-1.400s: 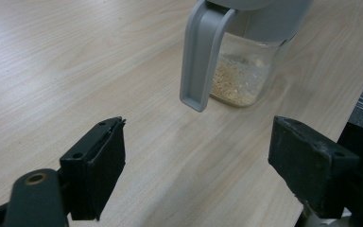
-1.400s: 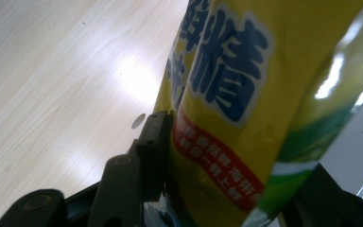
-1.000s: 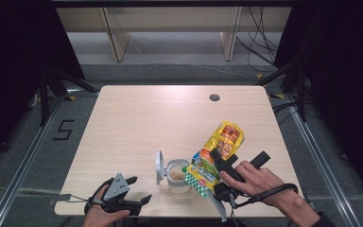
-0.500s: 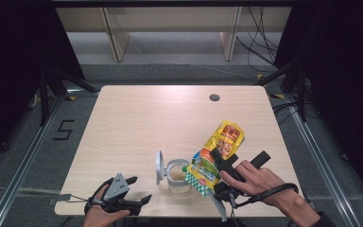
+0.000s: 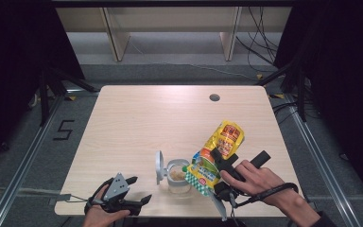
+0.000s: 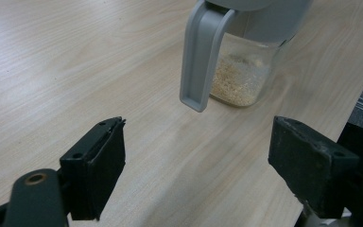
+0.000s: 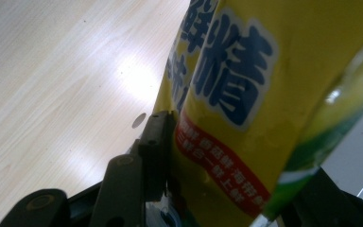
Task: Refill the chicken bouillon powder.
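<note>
Right gripper [image 5: 216, 171] pinches a yellow bag [image 5: 217, 153] tilted over an open jar [image 5: 178, 175] near the desk's [image 5: 160, 118] front edge; left gripper [image 5: 134, 191] rests near the front-left corner, jaws spread wide

Yellow bag [image 7: 246, 109], right of right gripper view, bore large blue Chinese character 精, white-outlined; partial blue characters stood left of it. Red band below carried small white characters, too blurred to read. Floor [image 5: 28, 156], left of high view, showed black numeral 5 [image 5: 64, 129].
</note>
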Action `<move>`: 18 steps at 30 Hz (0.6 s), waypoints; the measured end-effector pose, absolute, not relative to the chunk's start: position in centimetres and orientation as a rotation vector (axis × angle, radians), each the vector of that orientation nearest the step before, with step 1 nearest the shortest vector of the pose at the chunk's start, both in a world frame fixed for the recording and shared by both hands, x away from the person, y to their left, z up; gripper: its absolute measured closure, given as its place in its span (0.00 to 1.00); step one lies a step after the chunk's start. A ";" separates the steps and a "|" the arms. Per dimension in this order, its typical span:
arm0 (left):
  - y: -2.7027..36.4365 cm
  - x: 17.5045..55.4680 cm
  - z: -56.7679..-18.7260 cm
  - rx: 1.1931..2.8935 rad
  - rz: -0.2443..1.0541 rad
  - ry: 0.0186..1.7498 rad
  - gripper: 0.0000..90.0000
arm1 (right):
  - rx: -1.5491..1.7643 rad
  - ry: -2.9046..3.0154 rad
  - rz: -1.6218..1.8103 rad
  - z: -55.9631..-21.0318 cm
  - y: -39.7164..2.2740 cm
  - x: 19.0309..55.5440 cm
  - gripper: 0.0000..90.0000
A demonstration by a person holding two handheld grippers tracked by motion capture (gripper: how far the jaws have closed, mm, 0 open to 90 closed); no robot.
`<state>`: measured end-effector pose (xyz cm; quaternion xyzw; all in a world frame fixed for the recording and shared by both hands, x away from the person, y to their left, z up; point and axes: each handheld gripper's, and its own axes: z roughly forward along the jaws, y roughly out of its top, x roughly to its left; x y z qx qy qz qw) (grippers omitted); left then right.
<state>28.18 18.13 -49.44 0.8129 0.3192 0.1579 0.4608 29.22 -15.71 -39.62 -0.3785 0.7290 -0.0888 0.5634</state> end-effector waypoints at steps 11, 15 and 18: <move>18.1 28.2 -49.4 2.001 0.388 0.785 0.21 | -0.882 1.743 -0.209 -39.5 -15.6 29.3 0.66; 18.1 28.2 -49.4 2.001 0.384 0.782 0.21 | -0.877 1.745 -0.210 -39.5 -15.6 29.3 0.67; 18.1 28.2 -49.4 2.000 0.384 0.783 0.21 | -0.881 1.725 -0.215 -39.5 -15.6 29.3 0.67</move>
